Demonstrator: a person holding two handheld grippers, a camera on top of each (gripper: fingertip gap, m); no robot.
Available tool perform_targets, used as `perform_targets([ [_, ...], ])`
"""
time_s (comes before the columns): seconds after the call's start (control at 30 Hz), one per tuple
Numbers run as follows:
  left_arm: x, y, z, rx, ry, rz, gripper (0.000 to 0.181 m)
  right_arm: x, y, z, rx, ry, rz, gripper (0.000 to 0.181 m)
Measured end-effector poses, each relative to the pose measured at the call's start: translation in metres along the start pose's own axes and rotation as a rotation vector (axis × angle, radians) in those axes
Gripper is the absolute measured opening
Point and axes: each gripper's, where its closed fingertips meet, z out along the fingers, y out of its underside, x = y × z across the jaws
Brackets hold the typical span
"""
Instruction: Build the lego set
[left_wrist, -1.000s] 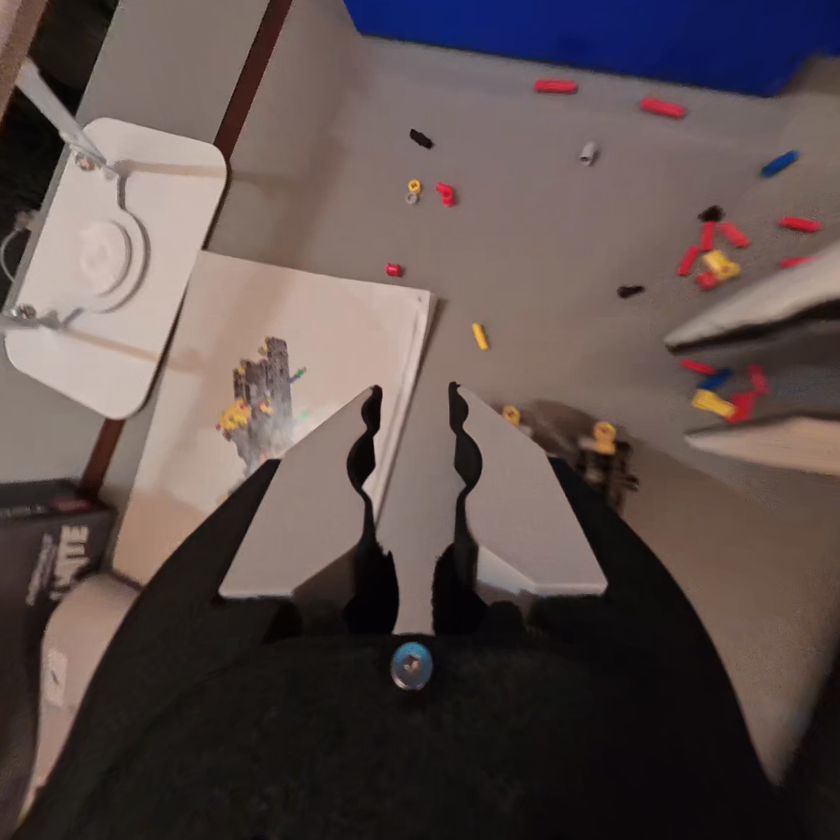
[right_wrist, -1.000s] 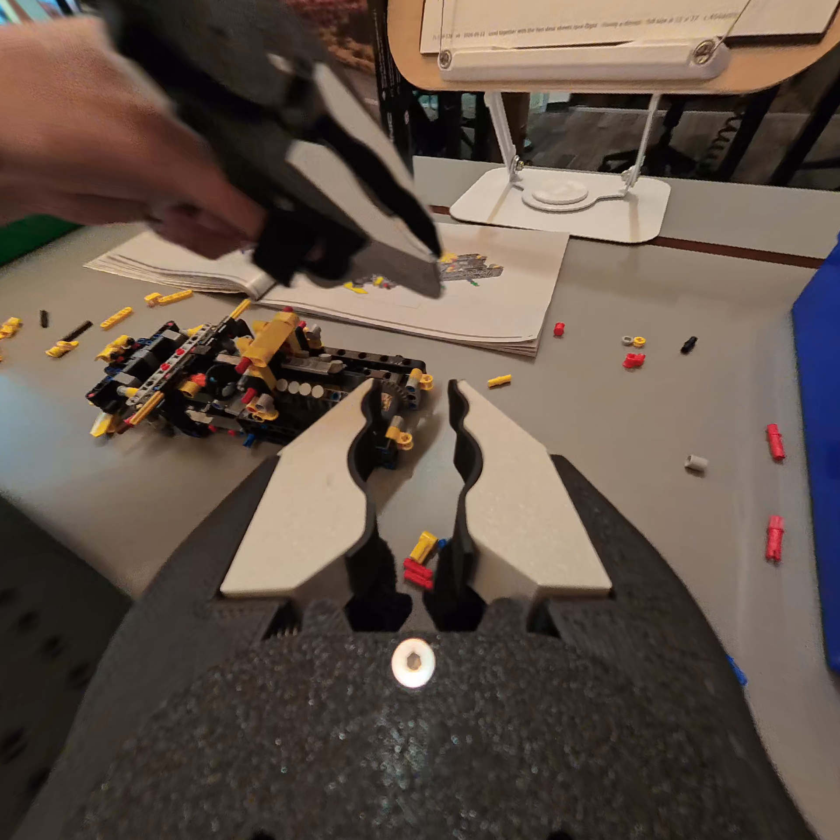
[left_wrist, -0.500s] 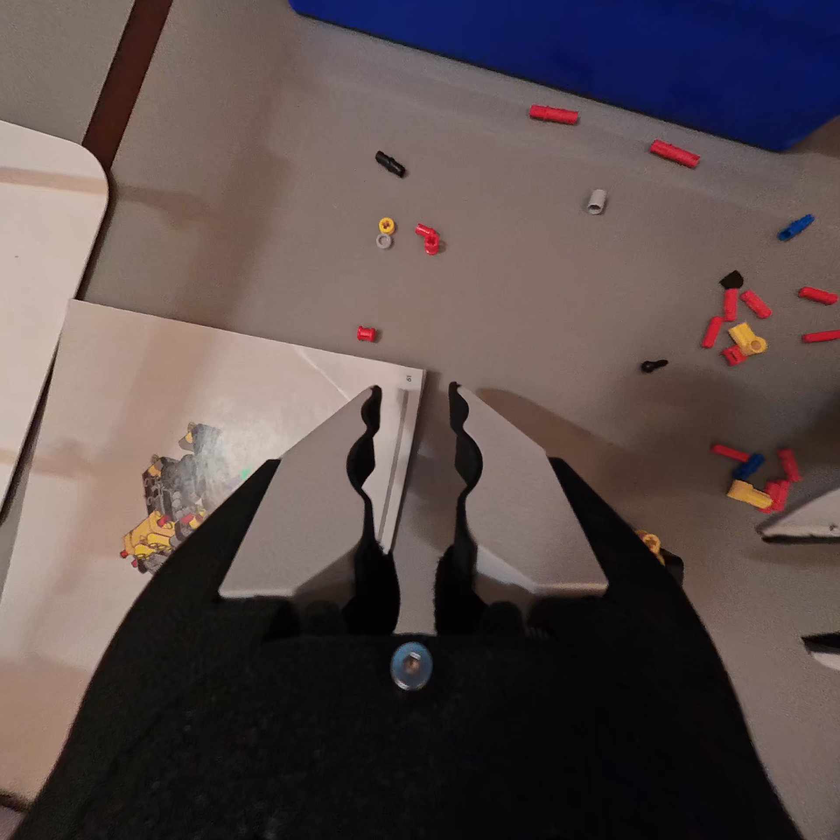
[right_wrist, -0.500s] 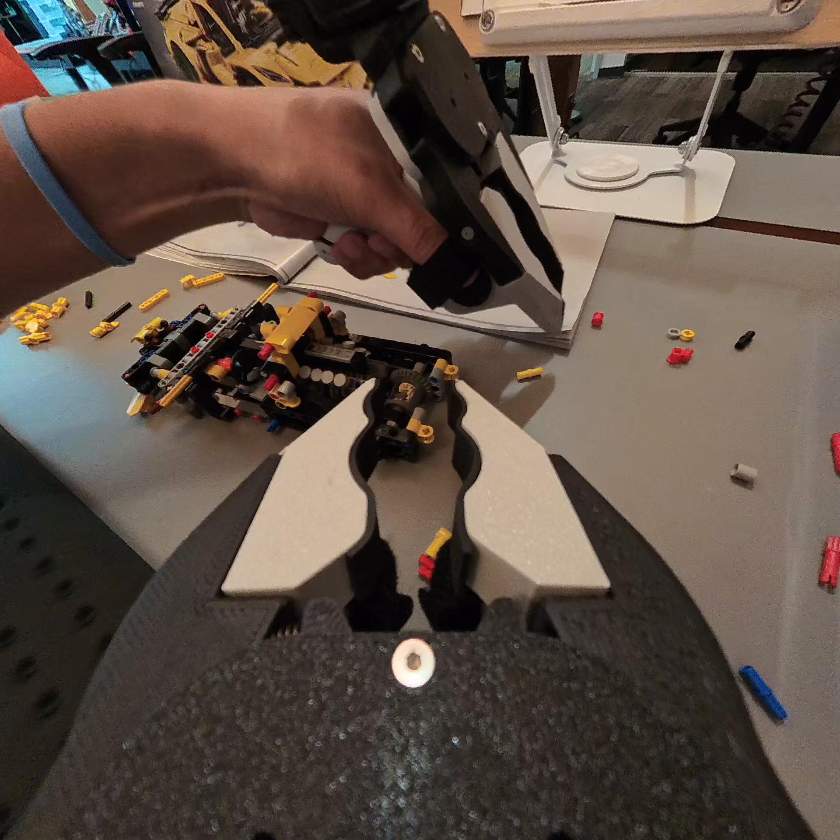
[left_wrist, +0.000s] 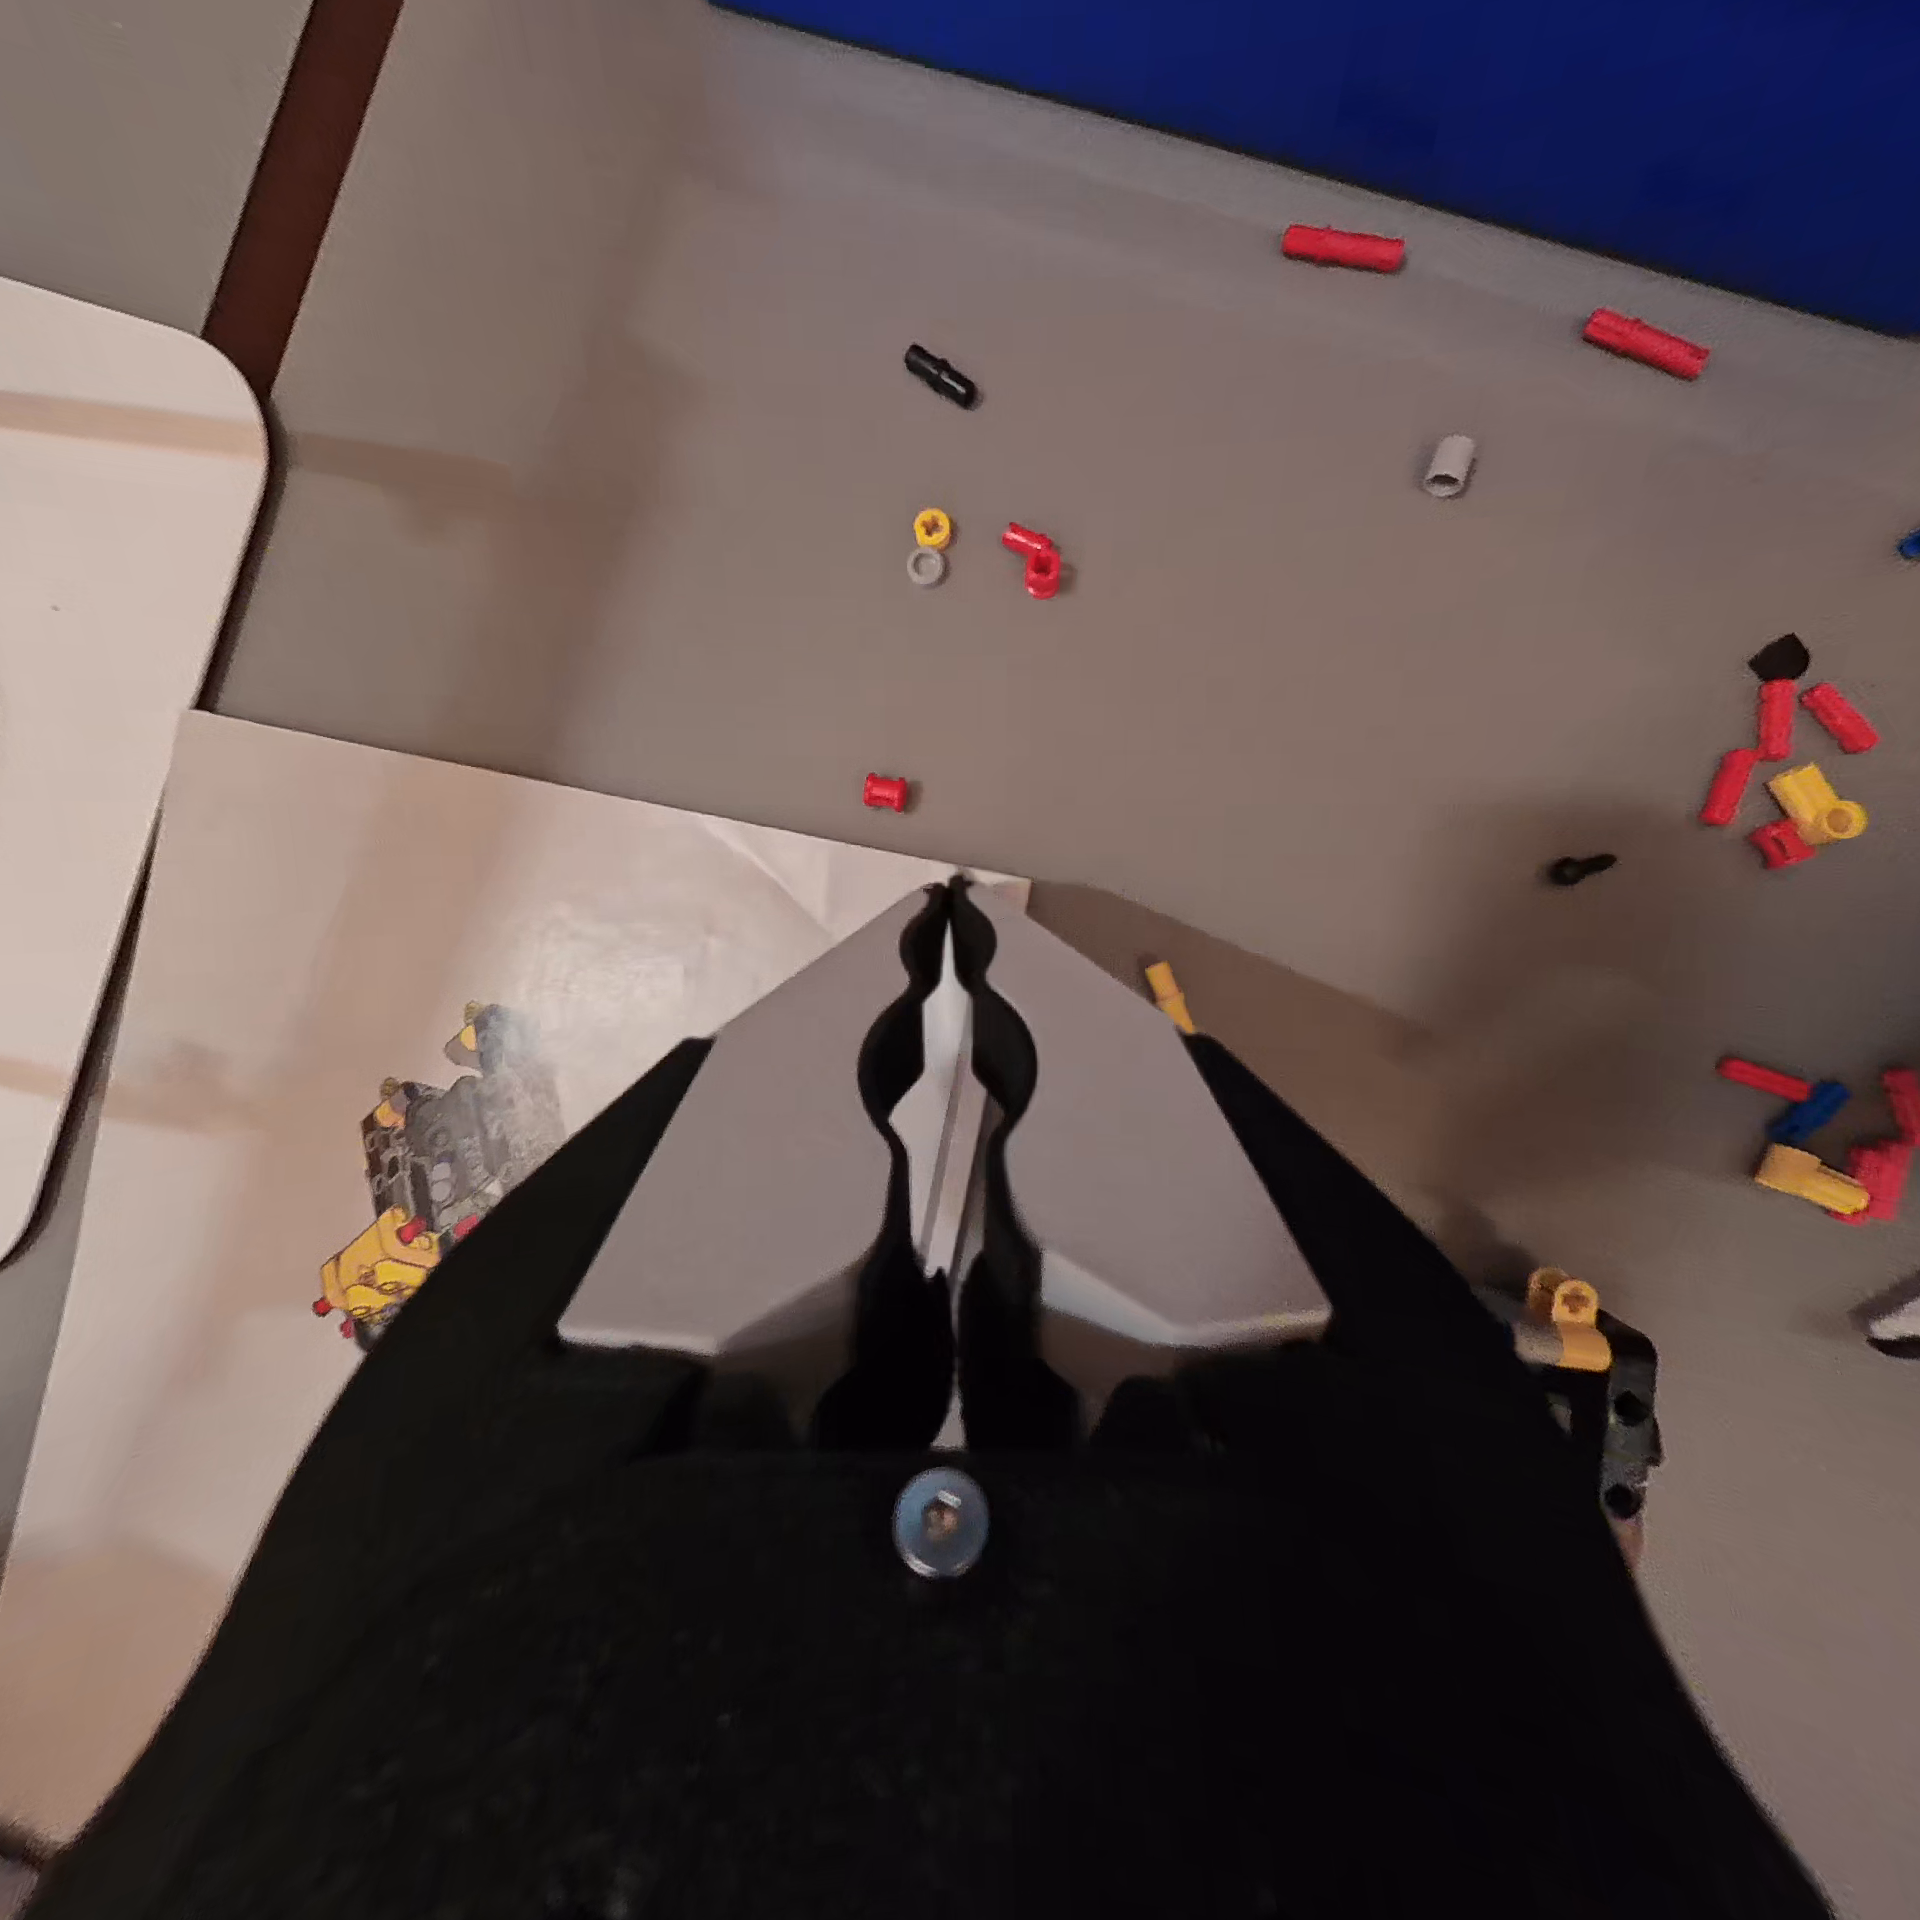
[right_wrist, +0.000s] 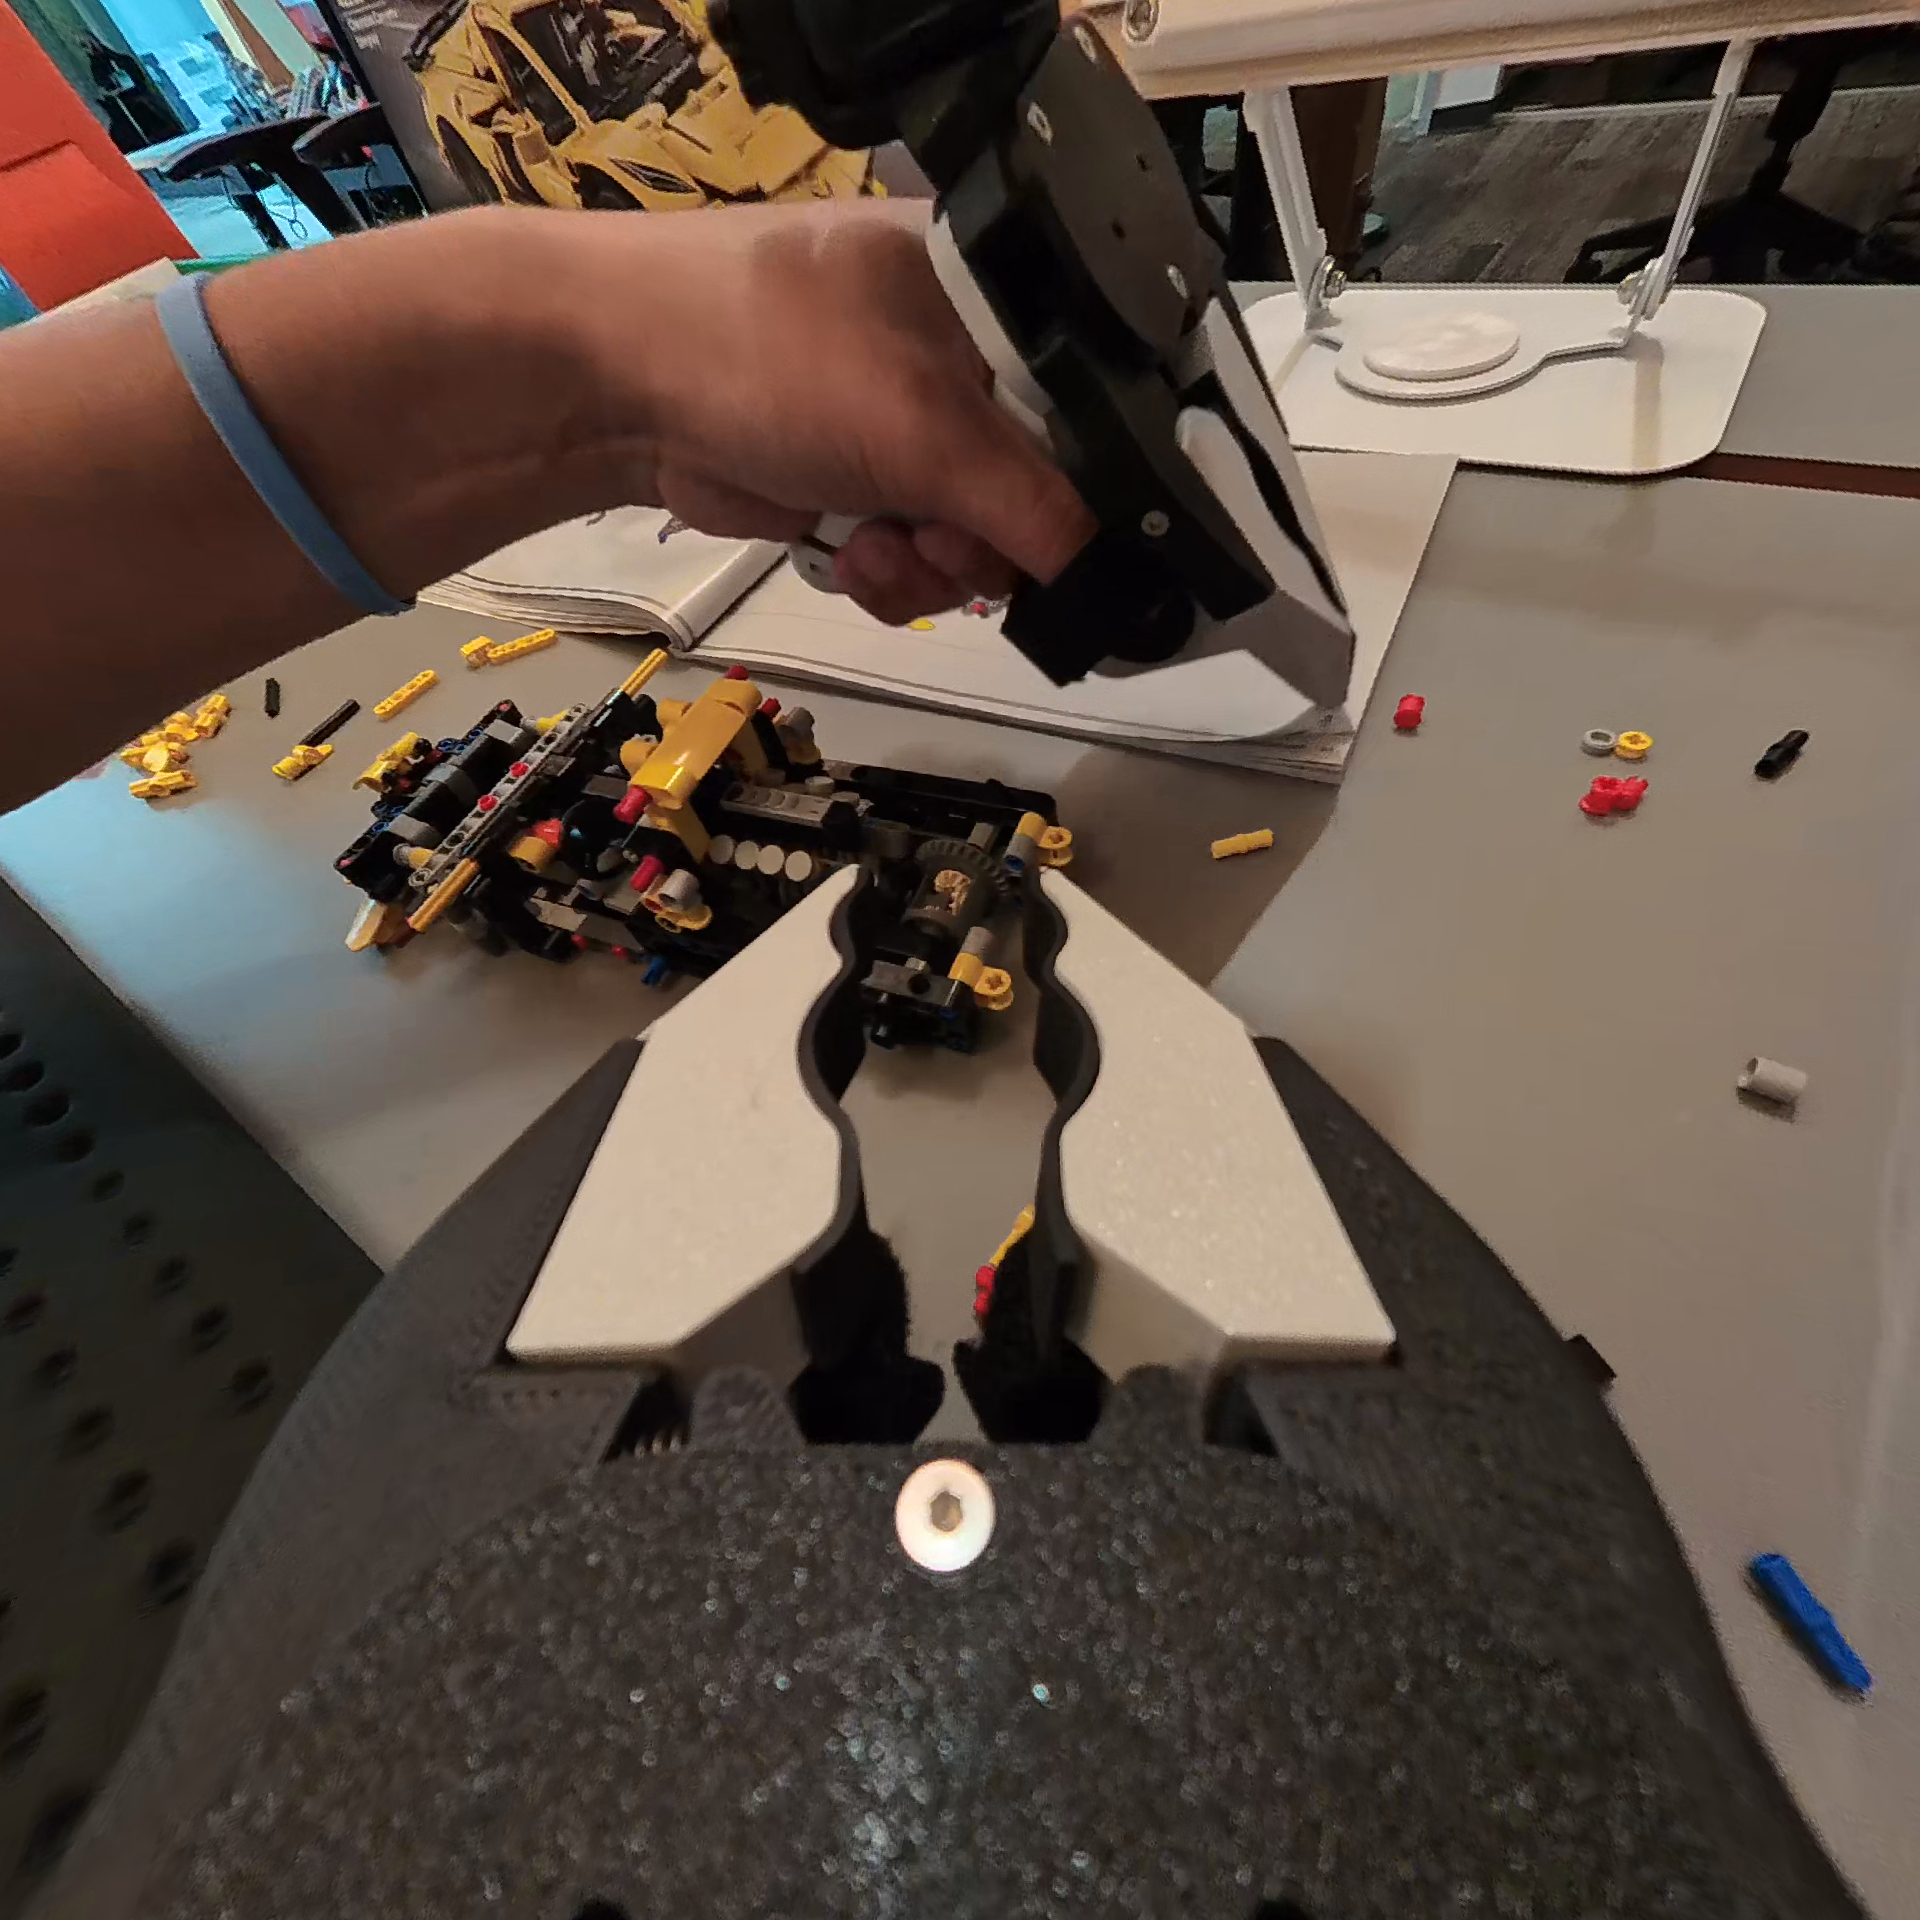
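Far left on the grey table (right_wrist: 1558, 1039): scattered yellow pins (right_wrist: 166, 748) and a black axle (right_wrist: 328, 721). Next to them, the half-built black-and-yellow lego model (right_wrist: 665, 831) lies flat in front of the open instruction booklet (right_wrist: 1091, 686). A hand (right_wrist: 727, 416) with a light blue wristband (right_wrist: 260, 447) grips the left gripper (left_wrist: 951, 888) above the model. Its tips are pinched together at the booklet's near right corner; a page corner looks caught between them, can't confirm it is lifted. In the left wrist view the booklet page shows a printed model picture (left_wrist: 447, 1153), and a white stand base (left_wrist: 114, 727) sits to its left.

Right gripper (right_wrist: 948, 878) hovers low with its jaws spread wide and nothing in them; the model's rear gear end sits just beyond the gap, not touching. A yellow pin (right_wrist: 1242, 844) lies right of the model.

Loose bits right of the booklet: red bush (right_wrist: 1407, 711), grey and yellow rings (right_wrist: 1617, 742), red connector (right_wrist: 1610, 795), black pin (right_wrist: 1781, 753), grey sleeve (right_wrist: 1770, 1083), blue pin (right_wrist: 1810, 1631). Blue bin (left_wrist: 1455, 104) borders the far table edge, with two red pins (left_wrist: 1342, 247) beside it.
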Motion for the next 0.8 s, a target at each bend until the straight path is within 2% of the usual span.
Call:
perform_targets([
  [0.07, 0.006, 0.001, -0.002, 0.002, 0.048, -0.002, 0.0, 0.0, 0.0, 0.0, -0.003, -0.002, 0.0, 0.027],
  [0.33, 0.005, 0.005, -0.006, 0.028, 0.066, -0.036, 0.0, -0.001, 0.001, 0.001, -0.01, -0.007, 0.002, 0.027],
  [0.53, -0.01, 0.009, -0.019, 0.074, 0.026, -0.081, 0.0, -0.001, 0.002, 0.001, -0.011, -0.01, 0.005, 0.027],
  [0.67, -0.022, 0.03, -0.047, 0.096, -0.005, -0.1, 0.0, -0.001, 0.002, 0.001, -0.012, -0.018, 0.009, 0.027],
  [0.8, -0.043, 0.076, -0.095, 0.124, -0.075, -0.156, 0.0, -0.002, 0.003, 0.002, -0.019, -0.023, 0.012, 0.027],
])
